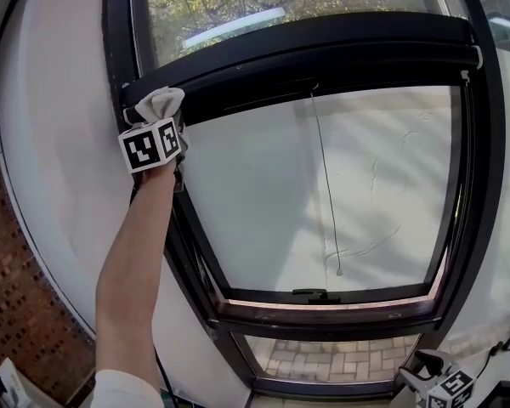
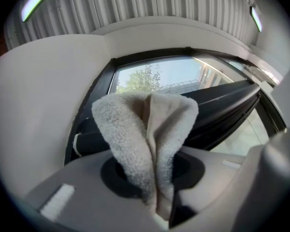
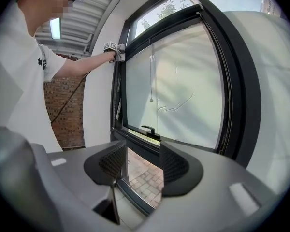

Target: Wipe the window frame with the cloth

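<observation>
Two grippers show, well apart. The left gripper (image 1: pixel 159 116) is raised on an outstretched bare arm (image 1: pixel 134 253) to the upper left corner of the black window frame (image 1: pixel 323 45), where the sash's top bar meets the left upright. Its jaws are closed tight on a pale, nubbly cloth (image 2: pixel 146 139), which is folded and bunches out above them. In the head view the cloth's free end appears to lie against the frame at that corner.

The right gripper (image 3: pixel 141 167) hangs low, off the lower right corner of the frame. Its jaws stand apart with nothing between them, and through the gap shows the frame's small lower pane (image 1: pixel 340 357).

A black handle (image 1: pixel 314 295) sits at the middle of the frame's bottom bar. A thin cord (image 1: pixel 325 185) hangs from the top bar down the frosted glass (image 1: pixel 399 185). Left of the frame comes a white wall (image 1: pixel 59 143), and beyond that a brick wall (image 1: pixel 21 313).
</observation>
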{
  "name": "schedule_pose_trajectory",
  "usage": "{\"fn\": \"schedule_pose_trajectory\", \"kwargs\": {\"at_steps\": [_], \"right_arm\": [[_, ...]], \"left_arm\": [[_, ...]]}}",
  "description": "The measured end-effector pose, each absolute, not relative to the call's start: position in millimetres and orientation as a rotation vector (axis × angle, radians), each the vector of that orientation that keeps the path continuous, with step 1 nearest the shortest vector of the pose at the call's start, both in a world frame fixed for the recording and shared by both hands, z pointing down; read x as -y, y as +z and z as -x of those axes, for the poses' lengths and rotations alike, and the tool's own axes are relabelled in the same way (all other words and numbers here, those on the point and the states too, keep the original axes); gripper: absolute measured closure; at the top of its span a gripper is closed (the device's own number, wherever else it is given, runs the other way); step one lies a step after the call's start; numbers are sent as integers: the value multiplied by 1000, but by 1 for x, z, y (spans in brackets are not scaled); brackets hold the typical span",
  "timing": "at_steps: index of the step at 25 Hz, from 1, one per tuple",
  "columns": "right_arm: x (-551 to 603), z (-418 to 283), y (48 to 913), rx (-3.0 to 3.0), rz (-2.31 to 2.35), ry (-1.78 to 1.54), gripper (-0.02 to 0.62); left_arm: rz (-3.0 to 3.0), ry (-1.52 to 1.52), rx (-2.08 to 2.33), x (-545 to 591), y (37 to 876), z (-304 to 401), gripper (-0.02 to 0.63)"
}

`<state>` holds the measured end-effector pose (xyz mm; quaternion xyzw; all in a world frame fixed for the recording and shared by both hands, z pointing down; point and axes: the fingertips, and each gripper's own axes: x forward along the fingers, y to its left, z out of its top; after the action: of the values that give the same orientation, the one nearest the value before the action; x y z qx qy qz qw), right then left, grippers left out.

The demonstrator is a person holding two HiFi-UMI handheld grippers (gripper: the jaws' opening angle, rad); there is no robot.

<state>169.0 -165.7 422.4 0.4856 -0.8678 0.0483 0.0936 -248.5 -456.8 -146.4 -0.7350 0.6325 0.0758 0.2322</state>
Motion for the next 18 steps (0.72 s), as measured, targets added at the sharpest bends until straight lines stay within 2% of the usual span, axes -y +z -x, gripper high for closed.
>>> {"fn": "schedule_pose_trajectory", "kwargs": {"at_steps": [18], "right_arm": [[143, -262, 425, 2636, -1421, 124, 377]], "left_arm": [[2083, 151, -1541, 408, -137, 24, 477]]}}
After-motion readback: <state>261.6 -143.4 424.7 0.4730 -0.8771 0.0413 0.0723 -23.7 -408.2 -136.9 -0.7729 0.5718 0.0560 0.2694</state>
